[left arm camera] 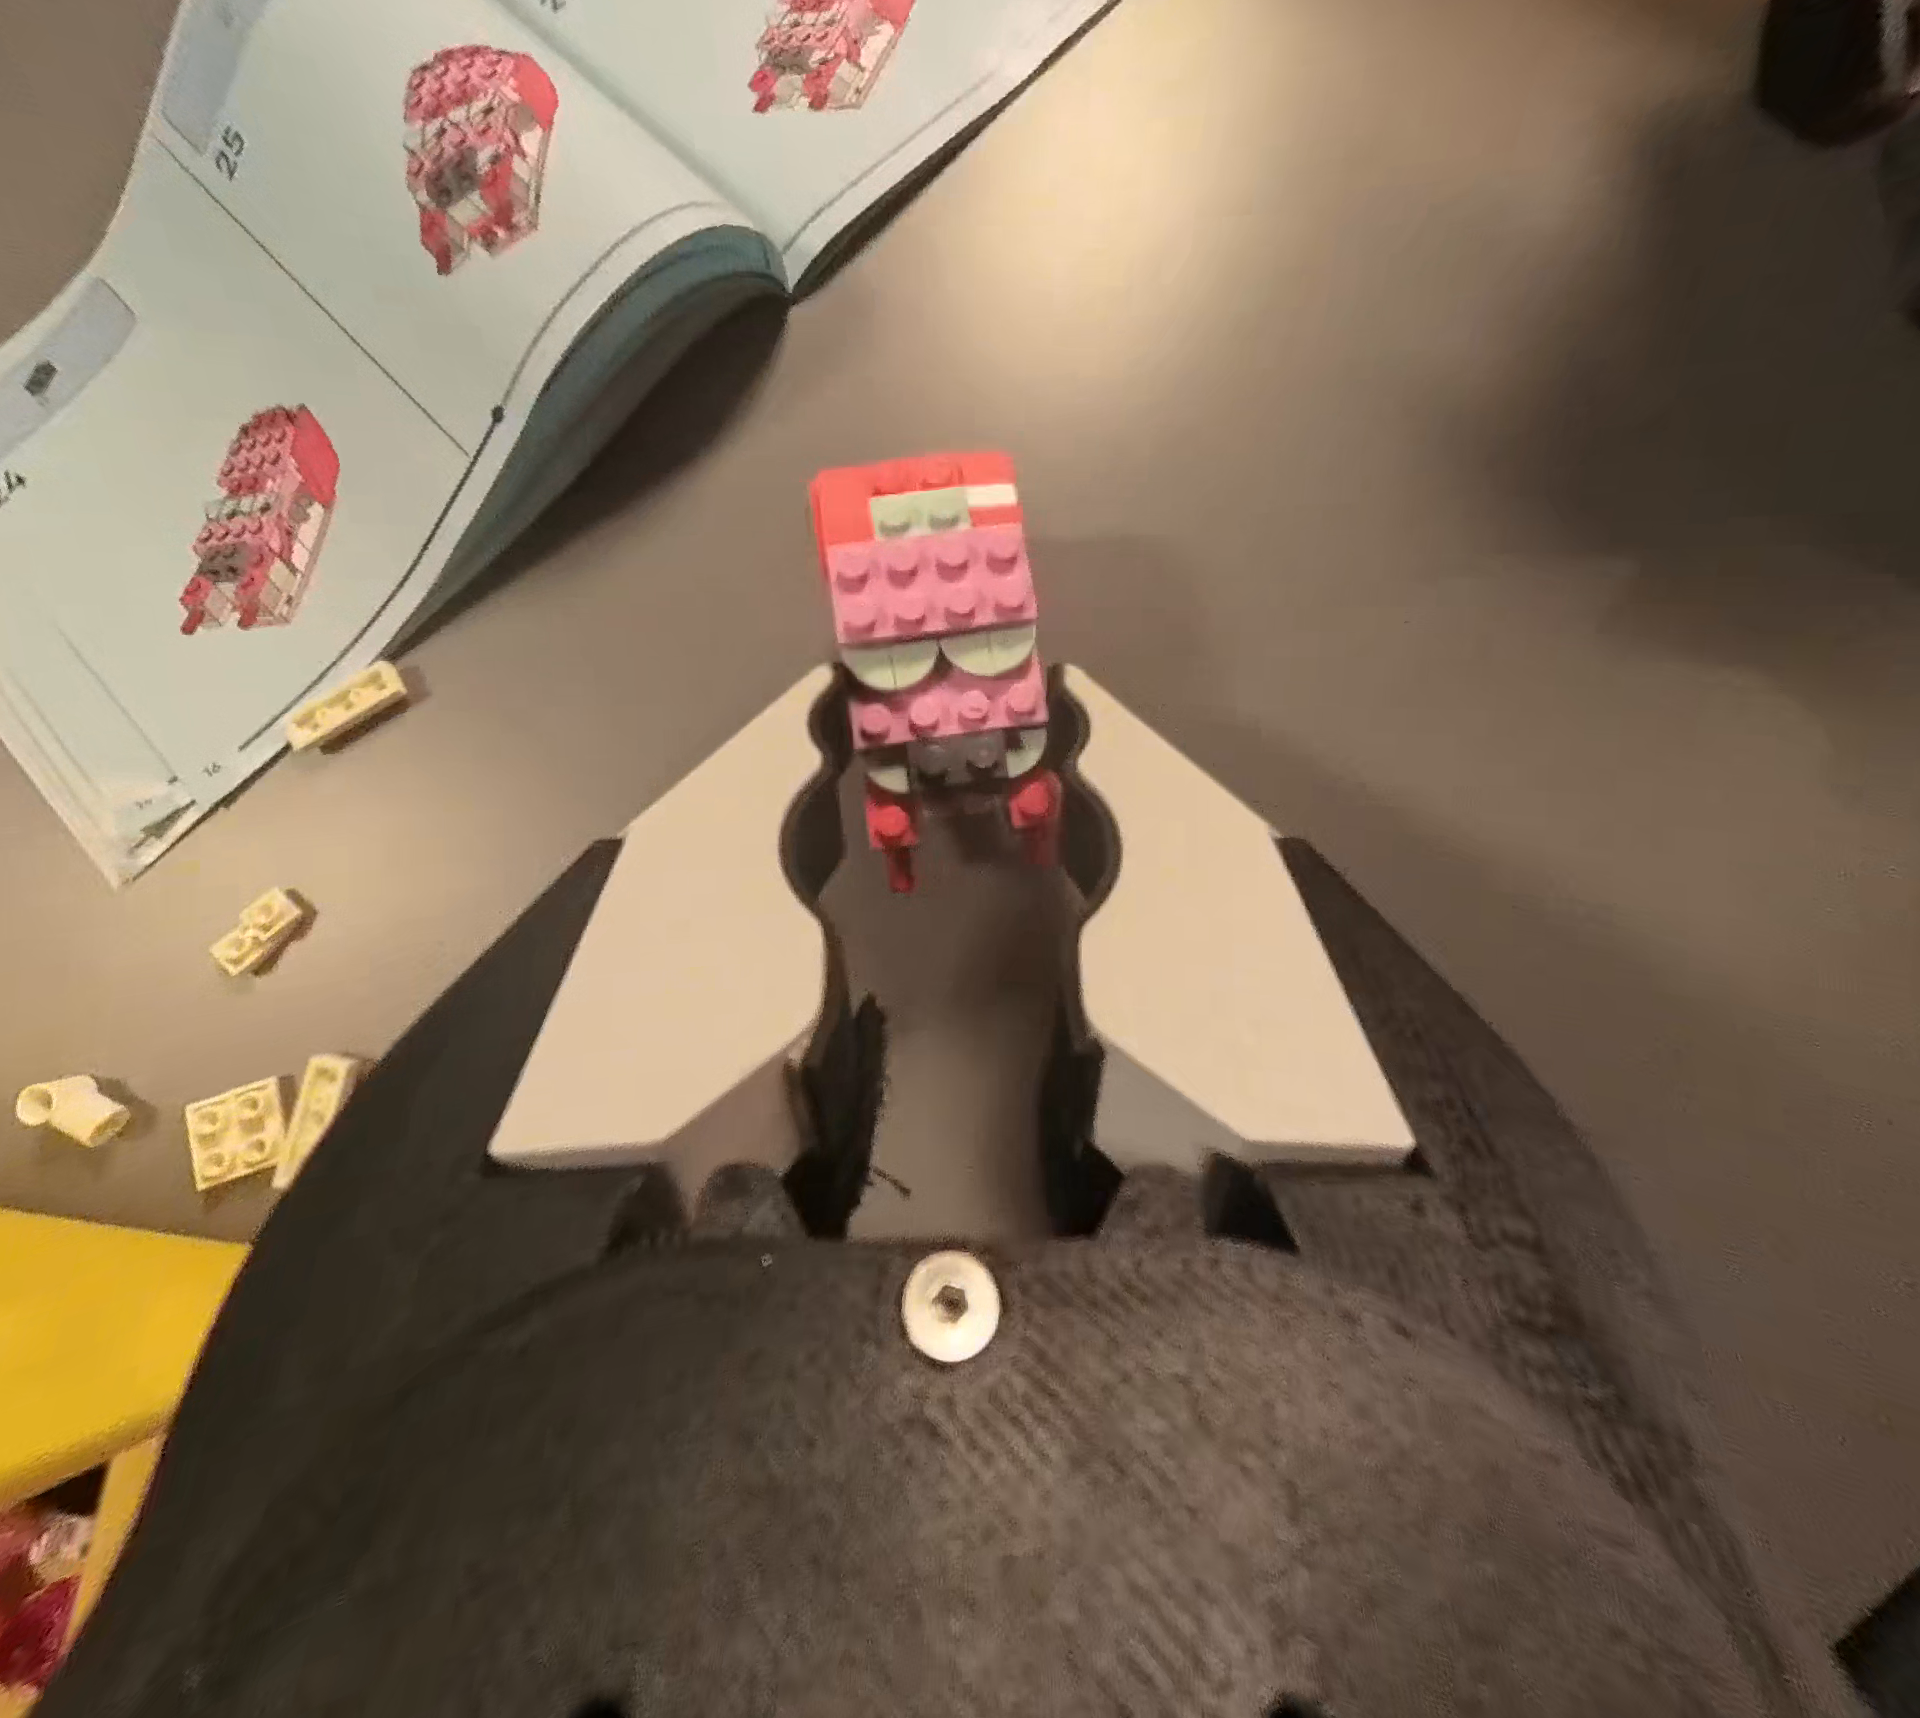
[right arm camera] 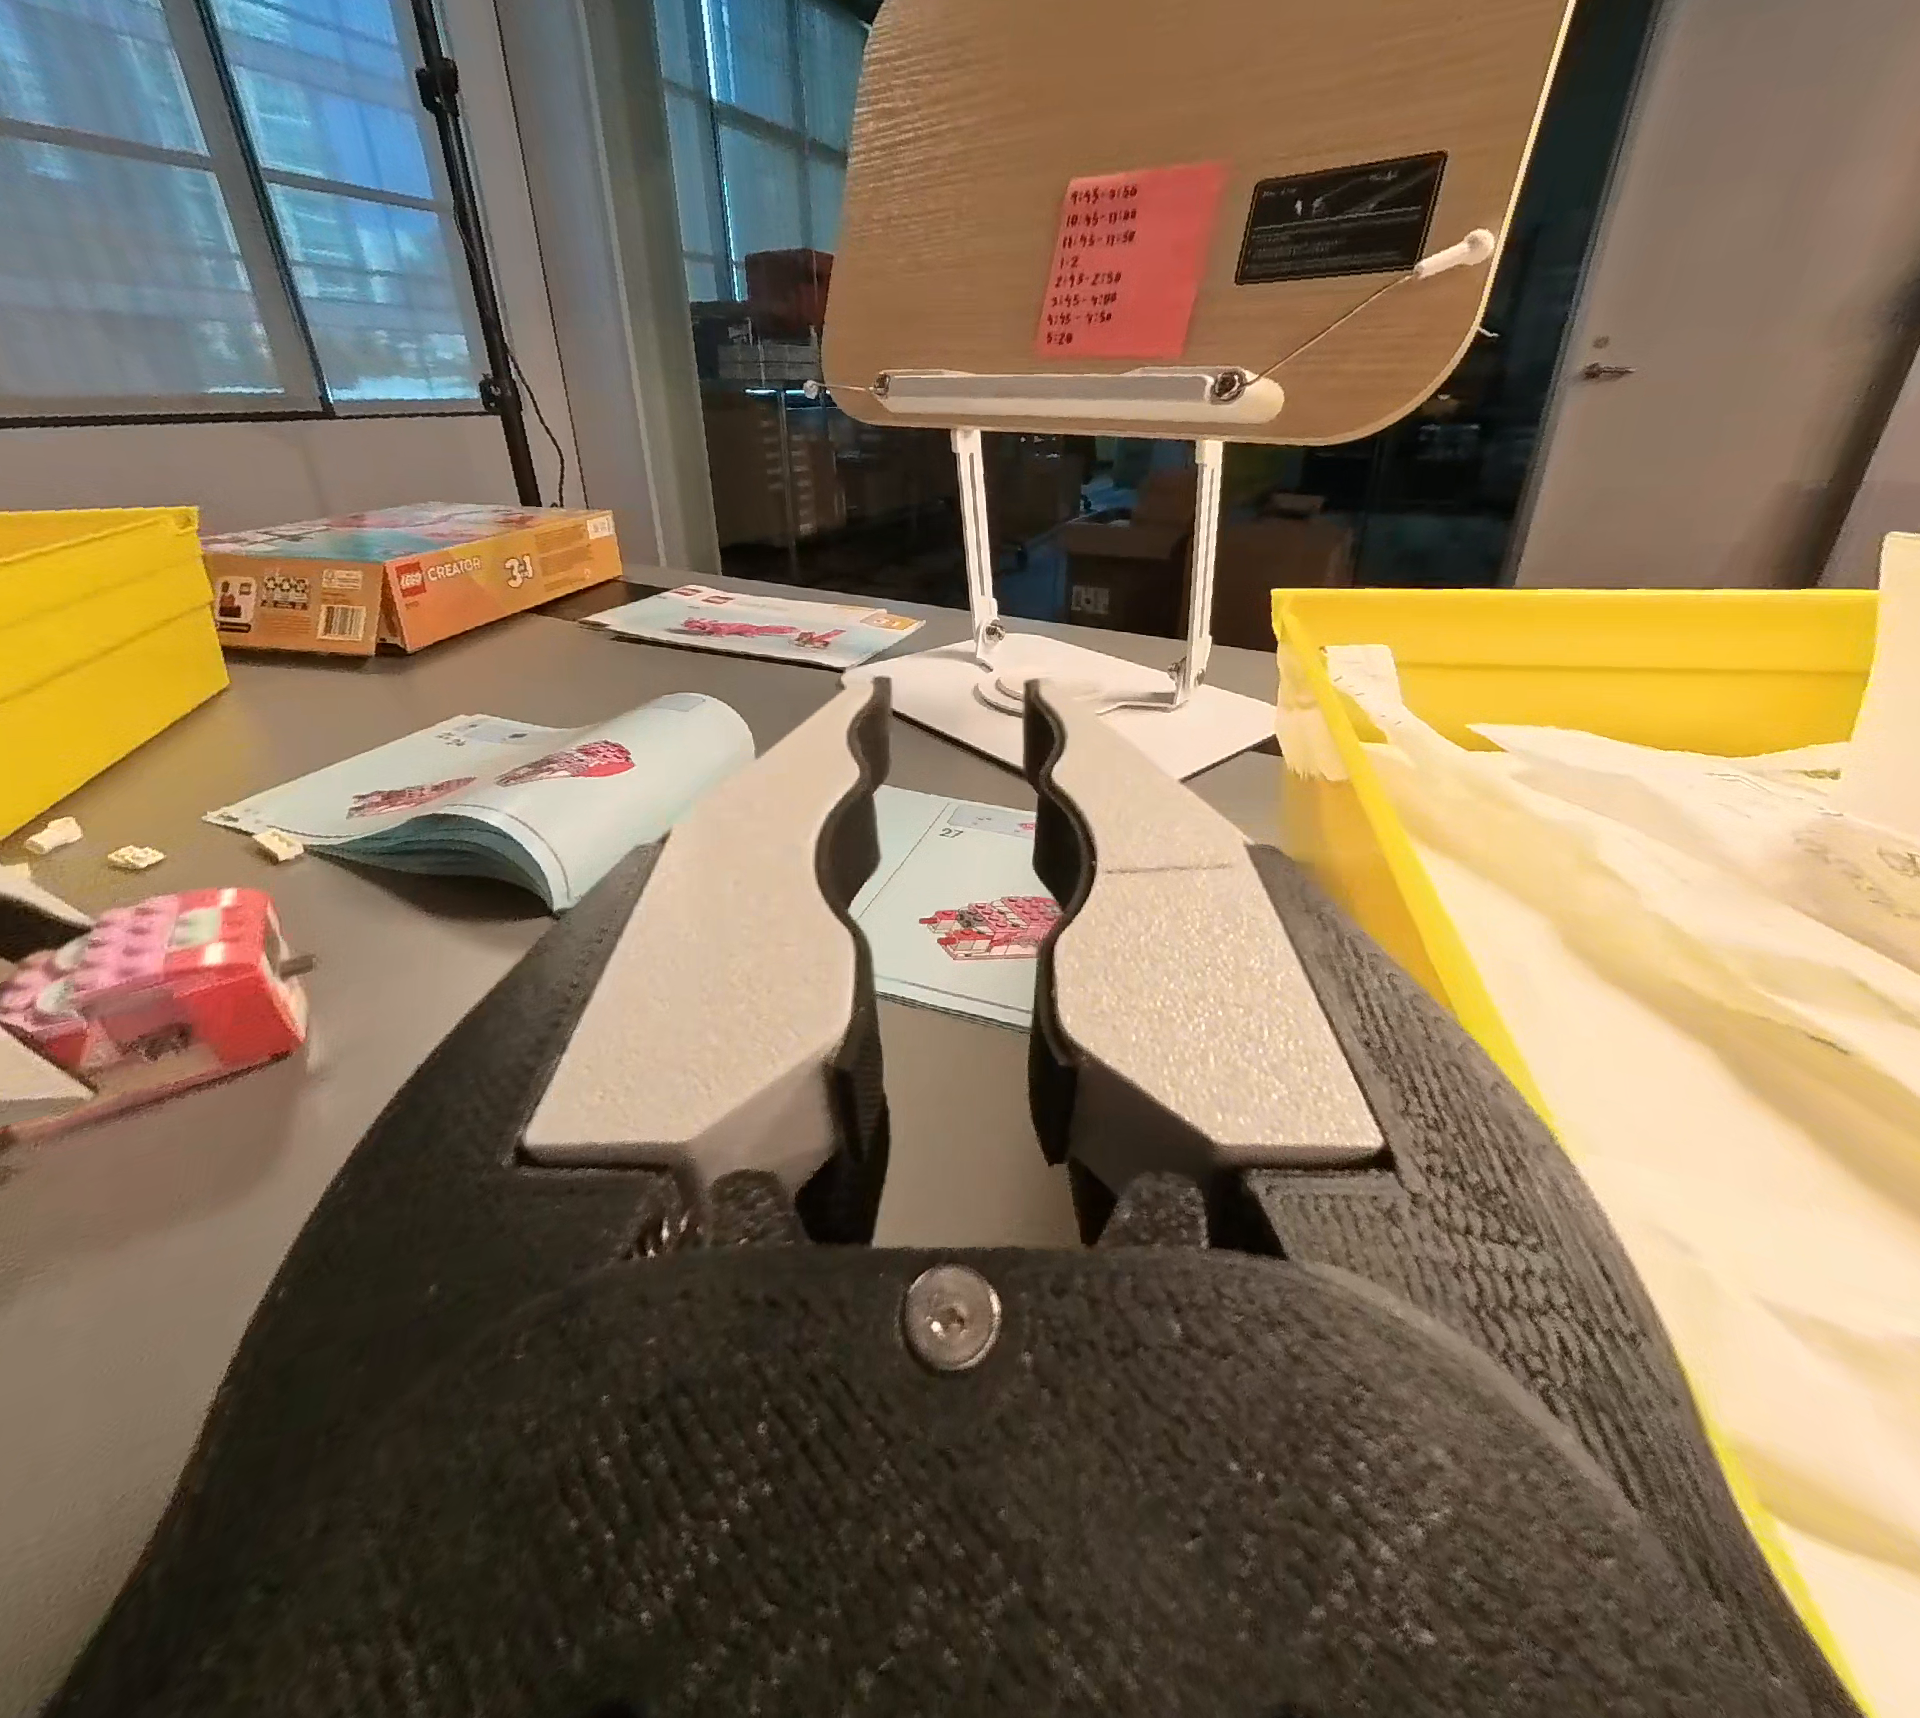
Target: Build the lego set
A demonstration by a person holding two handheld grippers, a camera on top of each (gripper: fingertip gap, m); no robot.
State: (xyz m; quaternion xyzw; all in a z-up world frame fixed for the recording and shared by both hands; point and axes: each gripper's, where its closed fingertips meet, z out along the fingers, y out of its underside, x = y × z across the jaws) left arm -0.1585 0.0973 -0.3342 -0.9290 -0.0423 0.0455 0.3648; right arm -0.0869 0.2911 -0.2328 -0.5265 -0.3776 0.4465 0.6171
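My left gripper (left arm camera: 943, 692) is shut on a pink and red brick model (left arm camera: 930, 588). Its fingertips (left arm camera: 821, 702) press on the model's lower part, and the red block end sticks out ahead of them. The model has pink studded plates, pale green rounded pieces and two dark red legs. In the right wrist view the model (right arm camera: 166, 993) shows at the far left, held off the grey table (right arm camera: 364, 1253). My right gripper (right arm camera: 956, 702) is open with nothing between its fingers. It hovers above the open instruction booklet (right arm camera: 540, 795).
The booklet (left arm camera: 416, 162) lies open at upper left. Loose cream bricks (left arm camera: 234, 1128) lie beside a yellow bin (left arm camera: 94, 1336). A yellow bin (right arm camera: 1558, 640) of paper bags stands right. A wooden book stand (right arm camera: 1164, 110), a toy box (right arm camera: 416, 577) and another yellow bin (right arm camera: 94, 629) stand farther back. Left tips to right tips: about 25 centimeters.
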